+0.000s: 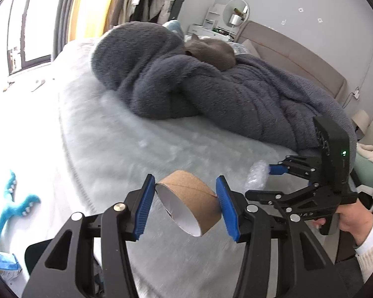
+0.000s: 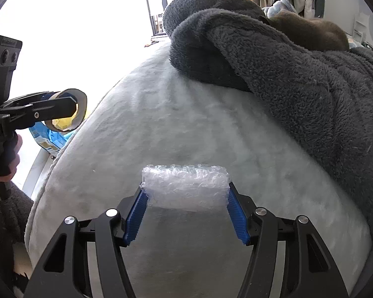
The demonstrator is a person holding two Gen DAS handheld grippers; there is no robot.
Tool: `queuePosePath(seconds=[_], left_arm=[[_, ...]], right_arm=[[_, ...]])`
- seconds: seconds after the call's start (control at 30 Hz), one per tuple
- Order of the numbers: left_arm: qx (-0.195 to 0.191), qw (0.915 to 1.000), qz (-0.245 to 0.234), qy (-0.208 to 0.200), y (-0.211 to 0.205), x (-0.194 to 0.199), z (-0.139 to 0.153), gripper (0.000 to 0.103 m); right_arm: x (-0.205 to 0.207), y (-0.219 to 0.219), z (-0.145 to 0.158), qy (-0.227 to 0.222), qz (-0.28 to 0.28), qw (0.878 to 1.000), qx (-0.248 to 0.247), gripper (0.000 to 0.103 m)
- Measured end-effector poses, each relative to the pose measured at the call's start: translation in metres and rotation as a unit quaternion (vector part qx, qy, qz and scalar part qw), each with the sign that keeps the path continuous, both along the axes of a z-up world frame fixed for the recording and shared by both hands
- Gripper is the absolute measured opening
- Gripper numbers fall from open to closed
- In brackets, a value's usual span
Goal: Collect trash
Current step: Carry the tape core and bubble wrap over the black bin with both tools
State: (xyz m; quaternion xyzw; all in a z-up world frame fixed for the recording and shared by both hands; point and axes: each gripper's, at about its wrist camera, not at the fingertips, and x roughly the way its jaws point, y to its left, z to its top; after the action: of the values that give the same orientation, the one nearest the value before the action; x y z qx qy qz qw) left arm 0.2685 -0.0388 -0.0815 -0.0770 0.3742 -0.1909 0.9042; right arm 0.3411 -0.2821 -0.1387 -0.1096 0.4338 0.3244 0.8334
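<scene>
Right wrist: bubble wrap [image 2: 185,188] between hand-held gripper [image 2: 186,213] pads.

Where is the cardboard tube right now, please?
The cardboard tube is clamped between the left hand-held gripper pads, above the pale bedspread, left of the bubble wrap.

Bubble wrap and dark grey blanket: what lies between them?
Only bare pale bed cover lies between bubble wrap and dark grey blanket, in the right wrist view.

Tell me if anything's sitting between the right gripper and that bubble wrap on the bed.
Nothing visible does. The bubble wrap already sits between the right gripper's blue pads, which touch its ends, over the pale bed cover. The dark fleece blanket lies farther back, clear of it.
</scene>
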Motion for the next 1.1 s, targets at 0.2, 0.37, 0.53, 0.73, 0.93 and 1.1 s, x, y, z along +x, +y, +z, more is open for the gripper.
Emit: queuePosePath(seconds=[0.2,0.37,0.53,0.73,0.93,1.1], left_arm=[[0.024,0.9995,0.019,-0.005,0.013,-0.021,0.003,0.054],[0.037,0.9985,0.041,-0.001,0.032,-0.034,0.002,0.054],[0.052,0.9965,0.065,0.000,0.051,-0.043,0.003,0.054],[0.069,0.9928,0.098,0.007,0.078,-0.050,0.001,0.054],[0.083,0.9889,0.120,0.028,0.109,-0.054,-0.011,0.055],[0.094,0.9848,0.135,0.056,0.133,-0.058,-0.029,0.055]], right_arm=[[-0.015,0.014,0.006,-0.003,-0.025,1.000,0.004,0.062],[-0.027,0.024,0.011,-0.001,-0.051,0.999,0.016,0.062],[-0.039,0.035,0.020,-0.010,-0.067,0.998,0.017,0.062],[-0.044,0.061,0.024,-0.013,-0.076,0.997,0.025,0.062],[-0.053,0.094,0.036,-0.038,-0.080,0.996,0.029,0.062],[-0.054,0.115,0.047,-0.043,-0.076,0.995,0.054,0.062]])
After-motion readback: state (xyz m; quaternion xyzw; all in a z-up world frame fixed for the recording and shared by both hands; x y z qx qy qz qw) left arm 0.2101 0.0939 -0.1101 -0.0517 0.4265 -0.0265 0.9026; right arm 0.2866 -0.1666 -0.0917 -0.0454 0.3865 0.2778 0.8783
